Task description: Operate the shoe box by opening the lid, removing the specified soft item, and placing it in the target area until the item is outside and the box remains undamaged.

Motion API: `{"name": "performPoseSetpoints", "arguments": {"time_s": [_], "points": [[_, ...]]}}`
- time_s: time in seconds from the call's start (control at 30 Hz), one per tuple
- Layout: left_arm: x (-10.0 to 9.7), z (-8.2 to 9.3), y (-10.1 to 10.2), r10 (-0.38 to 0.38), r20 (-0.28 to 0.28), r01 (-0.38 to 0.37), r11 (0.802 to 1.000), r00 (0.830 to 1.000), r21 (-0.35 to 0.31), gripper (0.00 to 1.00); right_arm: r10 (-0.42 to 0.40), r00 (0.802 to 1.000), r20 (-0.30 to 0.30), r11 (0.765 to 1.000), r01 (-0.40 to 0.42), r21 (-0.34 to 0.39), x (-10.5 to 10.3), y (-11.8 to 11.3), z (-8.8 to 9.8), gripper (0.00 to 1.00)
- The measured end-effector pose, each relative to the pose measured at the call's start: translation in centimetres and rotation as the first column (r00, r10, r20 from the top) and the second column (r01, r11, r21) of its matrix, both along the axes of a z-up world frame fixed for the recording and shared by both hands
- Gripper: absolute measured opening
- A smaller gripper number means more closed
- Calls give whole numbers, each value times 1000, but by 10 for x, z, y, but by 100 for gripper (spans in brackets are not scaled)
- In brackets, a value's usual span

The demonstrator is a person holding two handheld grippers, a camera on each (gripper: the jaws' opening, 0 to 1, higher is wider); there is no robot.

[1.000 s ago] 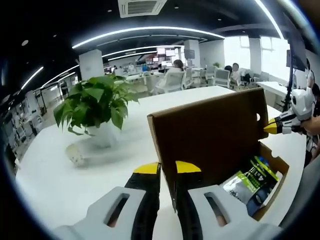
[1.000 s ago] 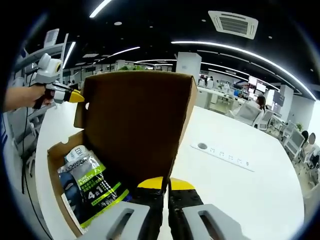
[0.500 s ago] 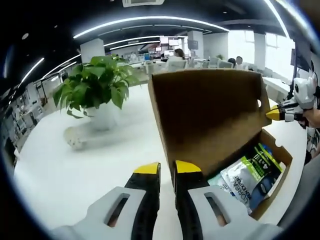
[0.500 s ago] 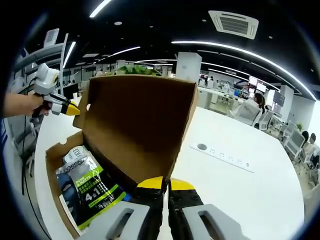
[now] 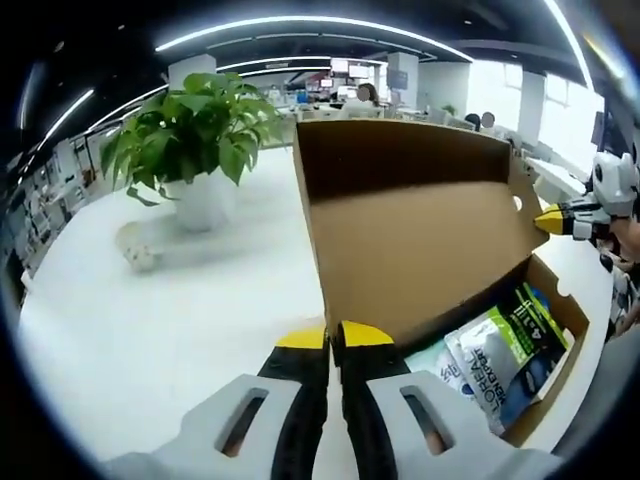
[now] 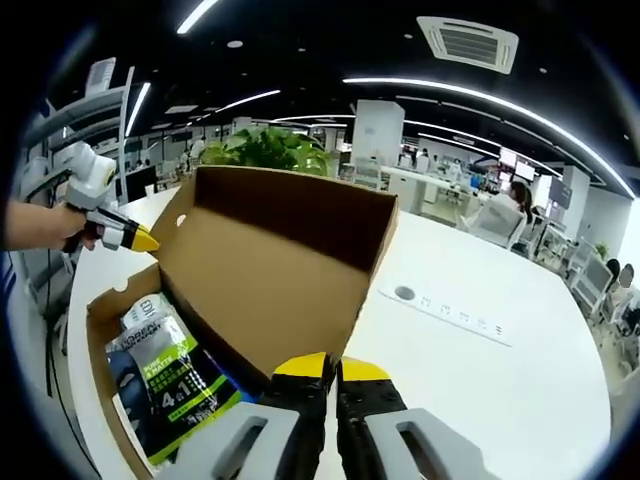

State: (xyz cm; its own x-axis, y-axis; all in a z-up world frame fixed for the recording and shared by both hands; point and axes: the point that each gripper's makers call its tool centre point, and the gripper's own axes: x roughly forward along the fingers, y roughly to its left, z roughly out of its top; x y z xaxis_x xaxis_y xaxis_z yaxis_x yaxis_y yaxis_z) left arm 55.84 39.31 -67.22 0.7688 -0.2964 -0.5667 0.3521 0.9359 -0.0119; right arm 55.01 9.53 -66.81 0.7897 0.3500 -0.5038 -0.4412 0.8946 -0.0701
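With the lid (image 5: 420, 215) swung back, both grippers, left (image 5: 333, 338) and right (image 6: 331, 365), pinch its corners (jaws closed); the soft packet (image 6: 175, 385) lies in the shoe box (image 5: 555, 375), awaiting removal.

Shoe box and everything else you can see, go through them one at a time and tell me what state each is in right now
Shoe box: open, on the white table.
Lid: raised and tipped back, gripped at both side edges.
Soft packet: lying inside the box, not yet removed.
Left gripper: shut on the lid's edge.
Right gripper: shut on the lid's opposite edge.
Potted plant: upright on the table, apart from the box.
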Motion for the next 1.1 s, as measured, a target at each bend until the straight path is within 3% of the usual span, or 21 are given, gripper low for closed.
{"name": "performPoseSetpoints", "arguments": {"time_s": [1.1], "points": [[27, -14, 0, 52, -51, -55, 998, 997, -40, 1, -59, 989, -138, 992, 73, 99, 29, -3, -25, 0]]}}
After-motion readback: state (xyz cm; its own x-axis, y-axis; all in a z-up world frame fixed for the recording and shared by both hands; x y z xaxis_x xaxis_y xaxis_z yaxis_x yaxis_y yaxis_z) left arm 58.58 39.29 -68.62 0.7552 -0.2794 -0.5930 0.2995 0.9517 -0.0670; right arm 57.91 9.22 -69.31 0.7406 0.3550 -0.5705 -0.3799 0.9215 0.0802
